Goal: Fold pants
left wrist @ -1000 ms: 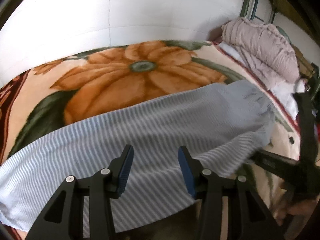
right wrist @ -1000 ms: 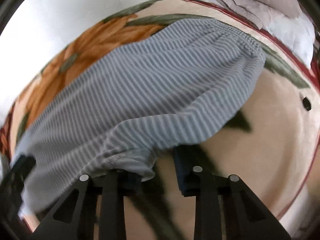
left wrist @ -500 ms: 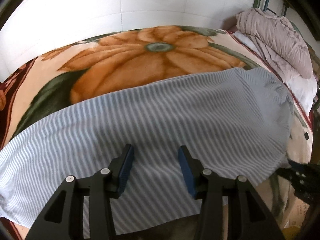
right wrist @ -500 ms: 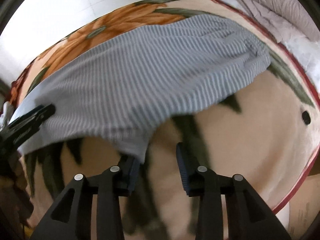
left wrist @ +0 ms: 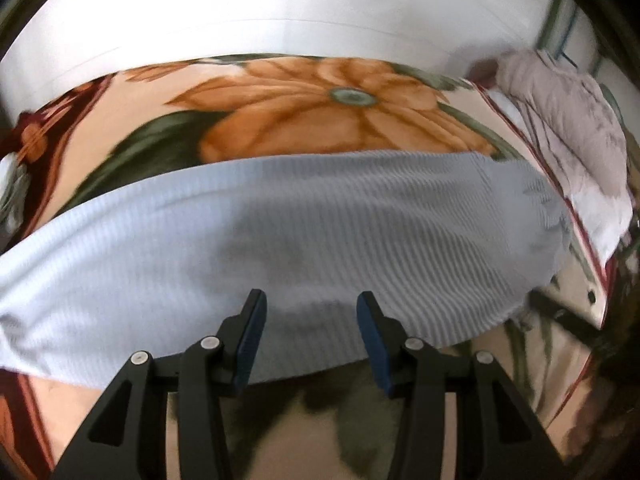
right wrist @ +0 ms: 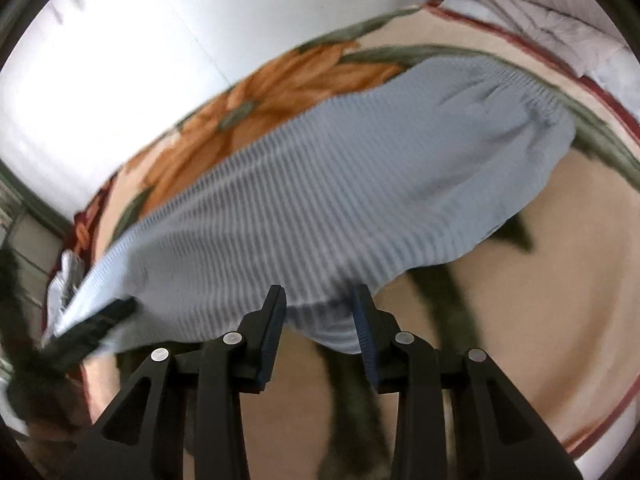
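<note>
Light blue striped pants [left wrist: 280,232] lie flat across a floral blanket [left wrist: 320,108], with the elastic waistband [right wrist: 520,84] at the right end. My left gripper [left wrist: 310,312] hovers open above the pants' near edge with nothing between its pads. My right gripper [right wrist: 320,308] is open too. Its fingers straddle a rounded lobe of the near hem [right wrist: 332,328] without pressing on it. The left gripper [right wrist: 100,320] appears as a dark blur at the pants' left end in the right wrist view.
A white tiled wall [left wrist: 280,0] runs behind the bed. A pinkish-grey quilt [left wrist: 568,128] is heaped on white bedding at the right end. The blanket's red border [right wrist: 600,420] marks the near right edge. Bare blanket [right wrist: 500,320] lies in front of the pants.
The right gripper had the near hem at its left finger, then its jaws widened, it drew off the cloth, and it now straddles the hem again. The left gripper slid left along the pants.
</note>
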